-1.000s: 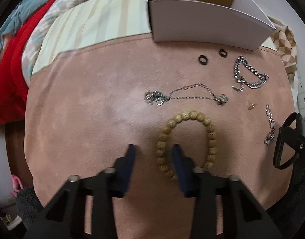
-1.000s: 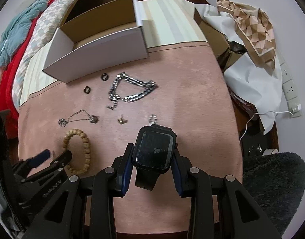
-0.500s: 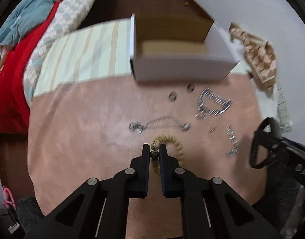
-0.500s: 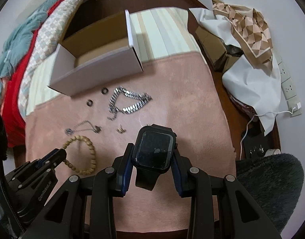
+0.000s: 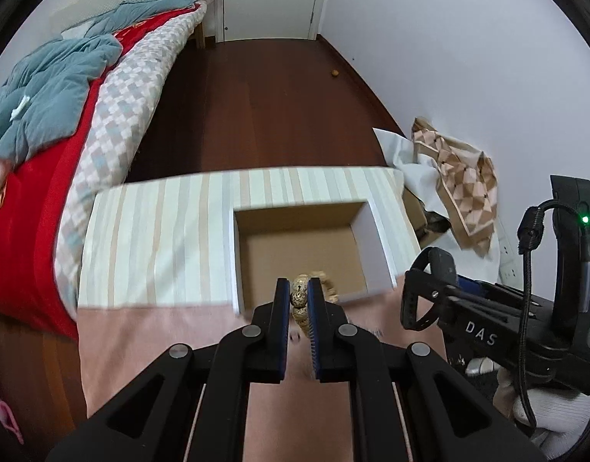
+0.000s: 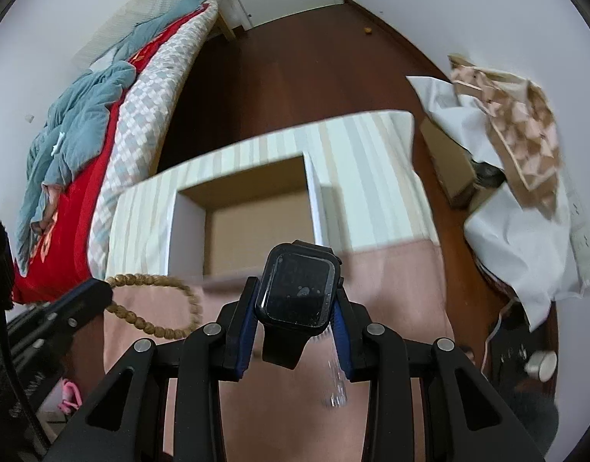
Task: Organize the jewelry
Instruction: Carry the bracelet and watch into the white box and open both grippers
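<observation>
My left gripper [image 5: 299,294] is shut on the wooden bead bracelet [image 5: 299,296] and holds it in the air just in front of the open cardboard box [image 5: 302,246]. In the right wrist view the bracelet [image 6: 156,304] hangs as a loop from the left gripper at lower left. My right gripper [image 6: 296,300] is shut on a black smartwatch [image 6: 296,292], held above the pink mat near the box's [image 6: 256,227] front wall. The box looks empty inside.
The box sits on a striped cloth [image 5: 156,238] beyond the pink mat [image 5: 160,331]. A bed with red and blue bedding [image 5: 44,123] is to the left. A patterned scarf on white paper [image 5: 460,177] lies to the right. A blurred silver chain [image 6: 335,385] shows below the watch.
The left gripper closed on the bead bracelet and lifted it off the mat toward the box. The right gripper has risen and moved toward the box with the watch.
</observation>
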`<act>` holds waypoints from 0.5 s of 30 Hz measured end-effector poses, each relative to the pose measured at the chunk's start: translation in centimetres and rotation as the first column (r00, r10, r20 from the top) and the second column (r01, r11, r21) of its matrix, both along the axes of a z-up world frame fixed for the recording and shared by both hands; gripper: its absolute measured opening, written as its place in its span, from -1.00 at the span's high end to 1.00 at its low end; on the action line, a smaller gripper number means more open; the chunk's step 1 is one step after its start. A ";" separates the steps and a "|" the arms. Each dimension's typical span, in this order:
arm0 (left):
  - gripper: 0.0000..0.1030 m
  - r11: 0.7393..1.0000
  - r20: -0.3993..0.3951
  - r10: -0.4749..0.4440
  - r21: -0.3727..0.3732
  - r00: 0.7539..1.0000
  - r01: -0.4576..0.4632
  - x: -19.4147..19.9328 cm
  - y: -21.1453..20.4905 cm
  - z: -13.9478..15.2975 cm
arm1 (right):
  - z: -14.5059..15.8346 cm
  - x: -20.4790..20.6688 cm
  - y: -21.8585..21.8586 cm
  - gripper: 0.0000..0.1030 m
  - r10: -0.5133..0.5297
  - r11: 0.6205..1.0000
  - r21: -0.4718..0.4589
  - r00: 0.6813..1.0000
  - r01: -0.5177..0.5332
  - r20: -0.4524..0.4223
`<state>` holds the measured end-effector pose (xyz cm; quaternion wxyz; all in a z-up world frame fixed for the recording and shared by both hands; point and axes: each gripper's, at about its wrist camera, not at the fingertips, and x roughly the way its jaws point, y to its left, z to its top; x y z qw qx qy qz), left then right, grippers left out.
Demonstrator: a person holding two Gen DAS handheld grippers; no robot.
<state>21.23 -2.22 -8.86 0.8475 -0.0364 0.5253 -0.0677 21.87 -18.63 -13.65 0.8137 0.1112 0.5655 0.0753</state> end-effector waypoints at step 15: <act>0.86 0.997 -0.185 0.030 -0.068 0.982 -0.043 8.8 1.9 -7.4 | -5.5 10.3 3.7 0.29 0.104 0.994 -0.027 0.989 -0.107 -0.105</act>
